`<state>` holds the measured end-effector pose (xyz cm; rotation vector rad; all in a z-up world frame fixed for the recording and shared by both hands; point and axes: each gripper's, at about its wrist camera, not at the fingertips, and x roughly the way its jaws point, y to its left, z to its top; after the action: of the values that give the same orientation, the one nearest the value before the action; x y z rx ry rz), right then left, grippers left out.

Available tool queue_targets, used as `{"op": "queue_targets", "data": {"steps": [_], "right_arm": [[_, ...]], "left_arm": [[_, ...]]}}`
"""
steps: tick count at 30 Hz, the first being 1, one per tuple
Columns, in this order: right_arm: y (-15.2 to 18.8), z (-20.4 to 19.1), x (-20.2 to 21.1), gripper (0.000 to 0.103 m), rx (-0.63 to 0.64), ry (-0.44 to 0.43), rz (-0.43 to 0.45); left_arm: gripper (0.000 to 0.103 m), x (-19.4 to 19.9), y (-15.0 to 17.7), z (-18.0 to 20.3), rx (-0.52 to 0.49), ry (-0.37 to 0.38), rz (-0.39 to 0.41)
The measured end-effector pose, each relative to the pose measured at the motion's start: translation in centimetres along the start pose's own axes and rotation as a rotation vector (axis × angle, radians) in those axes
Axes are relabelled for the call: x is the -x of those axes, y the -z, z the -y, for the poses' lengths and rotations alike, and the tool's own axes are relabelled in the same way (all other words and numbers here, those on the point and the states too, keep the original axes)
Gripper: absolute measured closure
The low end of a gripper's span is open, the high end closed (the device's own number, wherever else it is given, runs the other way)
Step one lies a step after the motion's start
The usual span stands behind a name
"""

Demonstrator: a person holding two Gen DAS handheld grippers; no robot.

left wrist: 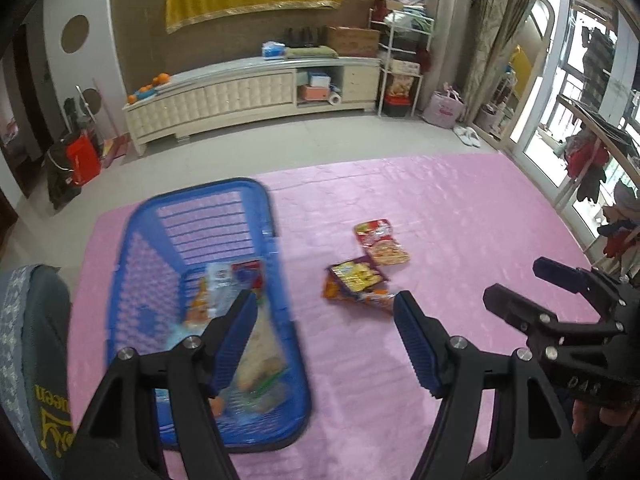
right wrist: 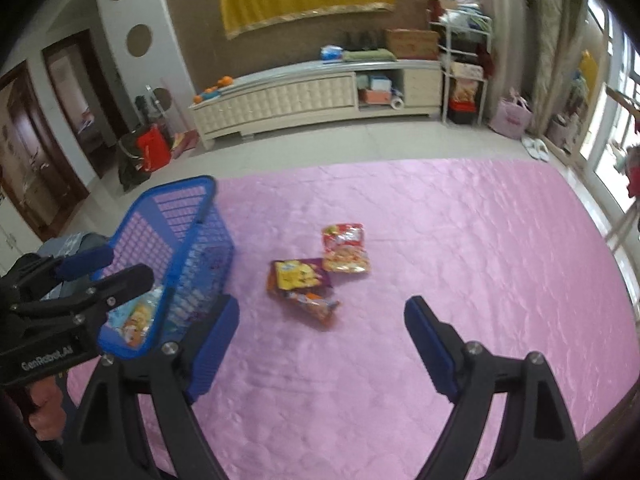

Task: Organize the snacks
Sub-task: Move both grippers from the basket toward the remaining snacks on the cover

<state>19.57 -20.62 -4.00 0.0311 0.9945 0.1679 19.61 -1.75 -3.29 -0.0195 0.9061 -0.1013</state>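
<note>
A blue plastic basket (left wrist: 276, 240) stands on the pink mat and holds several snack packets (left wrist: 232, 288). Three packets lie loose on the mat to its right: a red one (left wrist: 380, 240), a yellow and purple one (left wrist: 358, 276) and an orange one (left wrist: 376, 298) partly under it. My left gripper (left wrist: 326, 316) is open and empty, above the basket's right wall. My right gripper (right wrist: 322, 328) is open and empty, hovering just in front of the loose packets (right wrist: 300, 276). The basket (right wrist: 212, 216) shows at the left of the right wrist view. Each gripper shows in the other's view.
The pink mat (right wrist: 440, 240) covers the floor in front. A long cream cabinet (left wrist: 240, 96) stands along the far wall. A shelf rack (left wrist: 400, 64) and bags stand at the right. Glass doors (left wrist: 560, 112) are at the far right.
</note>
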Motion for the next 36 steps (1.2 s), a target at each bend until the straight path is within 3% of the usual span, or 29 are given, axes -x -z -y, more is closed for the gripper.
{"op": "queue_targets", "data": {"steps": [8, 14, 26, 36], "right_arm": [[0.1, 5.8, -1.2, 0.015, -0.036, 0.056, -0.025], [-0.3, 9.2, -2.6, 0.015, -0.048, 0.071, -0.070], [-2.8, 13.0, -6.4, 0.015, -0.072, 0.028, -0.113], [-1.6, 13.4, -10.8, 0.015, -0.014, -0.034, -0.141]], "left_arm": [[0.035, -4.3, -1.2, 5.2, -0.065, 0.027, -0.063], [0.035, -6.3, -2.5, 7.6, -0.099, 0.007, -0.086], [0.035, -11.3, -5.5, 8.1, -0.027, -0.027, -0.165], [0.035, -17.9, -3.7, 7.8, -0.069, -0.122, -0.328]]}}
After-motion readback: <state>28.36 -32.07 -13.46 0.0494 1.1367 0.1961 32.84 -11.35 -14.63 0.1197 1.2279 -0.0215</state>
